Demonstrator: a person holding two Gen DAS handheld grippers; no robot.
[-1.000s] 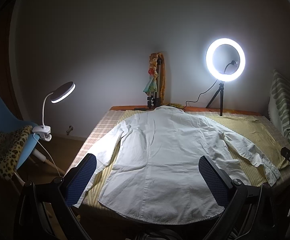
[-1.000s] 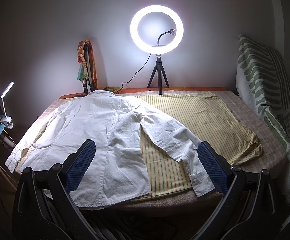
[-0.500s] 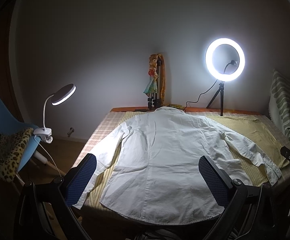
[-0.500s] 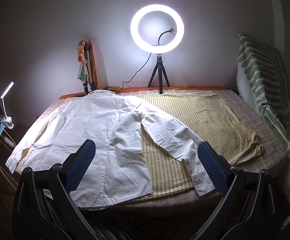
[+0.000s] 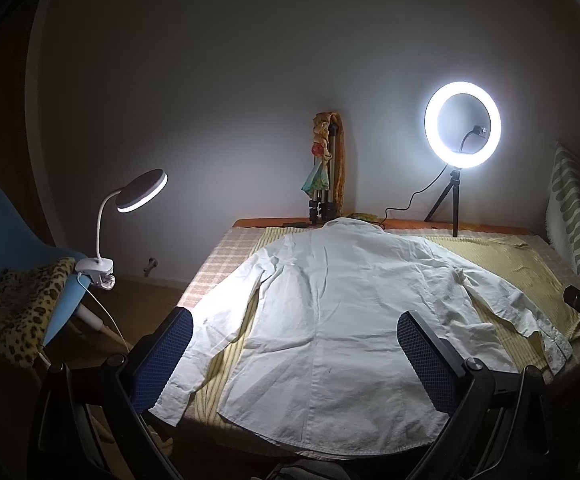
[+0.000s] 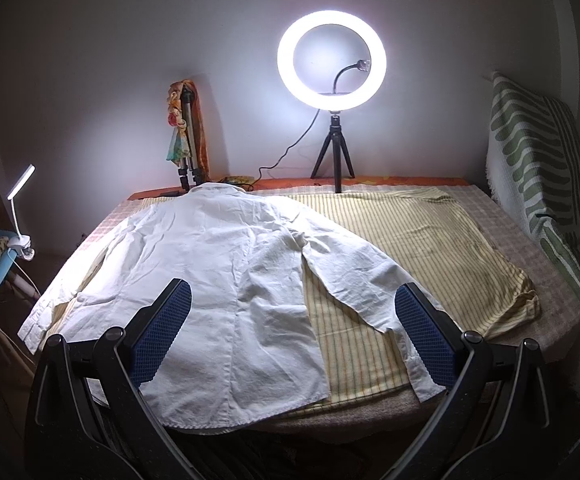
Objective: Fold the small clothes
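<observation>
So the folding hasn't really started yet. The white shirt (image 5: 330,320) is laid out flat, back side up, on a yellow striped cloth (image 6: 430,240) that covers the bed (image 6: 550,300), collar pointing at the far wall and hem hanging slightly over the near edge. Both sleeves are spread out to the sides: the left sleeve (image 5: 209,320) runs down toward the near left corner, the right sleeve (image 6: 362,276) angles out across the striped cloth toward the near right edge. No crease, no sleeve tucked in, nothing doubled over as far as either view shows.

The left claw (image 5: 294,364) is wide open and holding nothing, hovering short of the hem. Same deal with the right claw (image 6: 294,332), fingers spread wide and empty, sitting over the near right part of the shirt with its right finger close to the sleeve cuff.

A ring light (image 6: 332,60) on a small tripod stands at the far end of the bed, and a clip lamp (image 5: 137,196) is off to the left.

Looks like basically 0 of the folds are done. Still left, by my guess: both sleeves in, sides over, then bottom up to the collar.
</observation>
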